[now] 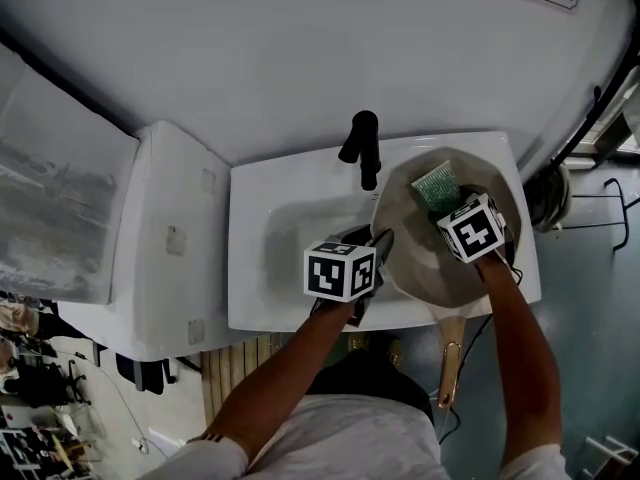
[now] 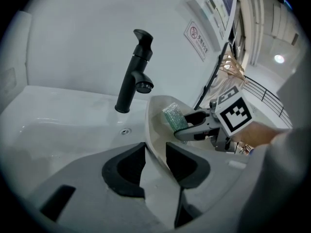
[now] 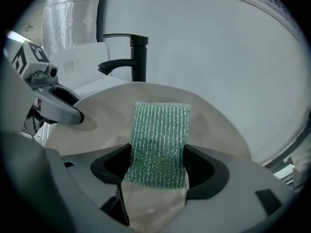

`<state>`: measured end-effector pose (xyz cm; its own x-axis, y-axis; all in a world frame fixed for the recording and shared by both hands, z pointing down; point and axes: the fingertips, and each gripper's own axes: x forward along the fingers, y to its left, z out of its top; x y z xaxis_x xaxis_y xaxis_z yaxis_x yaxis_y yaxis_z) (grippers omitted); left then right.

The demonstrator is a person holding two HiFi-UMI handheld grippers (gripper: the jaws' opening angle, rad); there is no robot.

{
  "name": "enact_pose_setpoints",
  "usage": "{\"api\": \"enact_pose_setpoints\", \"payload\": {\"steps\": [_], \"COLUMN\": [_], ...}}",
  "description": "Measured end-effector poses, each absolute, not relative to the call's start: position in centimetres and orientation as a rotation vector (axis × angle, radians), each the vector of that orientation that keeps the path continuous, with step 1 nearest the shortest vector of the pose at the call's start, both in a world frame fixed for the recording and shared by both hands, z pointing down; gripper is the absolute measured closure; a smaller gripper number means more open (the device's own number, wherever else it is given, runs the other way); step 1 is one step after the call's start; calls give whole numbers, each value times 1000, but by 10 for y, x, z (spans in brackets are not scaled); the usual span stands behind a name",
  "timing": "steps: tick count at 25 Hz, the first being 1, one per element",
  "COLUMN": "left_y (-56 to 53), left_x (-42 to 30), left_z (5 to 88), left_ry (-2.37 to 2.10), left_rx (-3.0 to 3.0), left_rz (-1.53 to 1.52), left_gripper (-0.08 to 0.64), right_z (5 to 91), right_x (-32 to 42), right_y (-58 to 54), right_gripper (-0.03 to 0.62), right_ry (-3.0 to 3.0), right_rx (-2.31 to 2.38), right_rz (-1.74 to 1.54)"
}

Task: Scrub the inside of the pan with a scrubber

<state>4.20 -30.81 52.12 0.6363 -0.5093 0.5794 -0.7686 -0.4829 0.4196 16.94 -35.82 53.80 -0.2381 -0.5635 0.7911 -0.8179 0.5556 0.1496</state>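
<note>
The white sink (image 1: 250, 278) serves as the reference. The cream pan (image 1: 415, 258) occupies the sink's right half, raised at a tilt. Its wooden handle (image 1: 451, 358) projects past the sink's front edge toward the person. The black faucet (image 1: 362, 146) stands at the sink's rear edge, just beside the pan's left rim.

The left gripper (image 2: 155, 153) reaches in over the sink's front edge. Its jaws stand partly apart and are clamped on the pan's left rim, which passes edge-on between the two pads.

The right gripper (image 1: 452, 206) is above the sink's right end, pointing steeply down into the pan. Its jaws are closed on the lower part of the green scrubber (image 3: 160, 140). The scrubber's upper part extends beyond the fingertips and lies over the pan's inner surface, toward the sink's rear.
</note>
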Motion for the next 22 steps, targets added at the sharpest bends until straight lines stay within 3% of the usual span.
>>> {"api": "enact_pose_setpoints", "payload": {"steps": [8, 22], "left_y": [-309, -308], "left_x": [43, 42], "left_z": [521, 520], "left_ry": [-981, -980], "left_rx": [2188, 2178], "left_rz": [498, 448], "left_gripper": [417, 417], "right_z": [532, 548], "right_x": [195, 112], "right_y": [-353, -292], "right_gripper": [247, 247], "right_ry": [-1876, -1945], "right_rx": [1163, 917], "right_rz": [376, 417]}}
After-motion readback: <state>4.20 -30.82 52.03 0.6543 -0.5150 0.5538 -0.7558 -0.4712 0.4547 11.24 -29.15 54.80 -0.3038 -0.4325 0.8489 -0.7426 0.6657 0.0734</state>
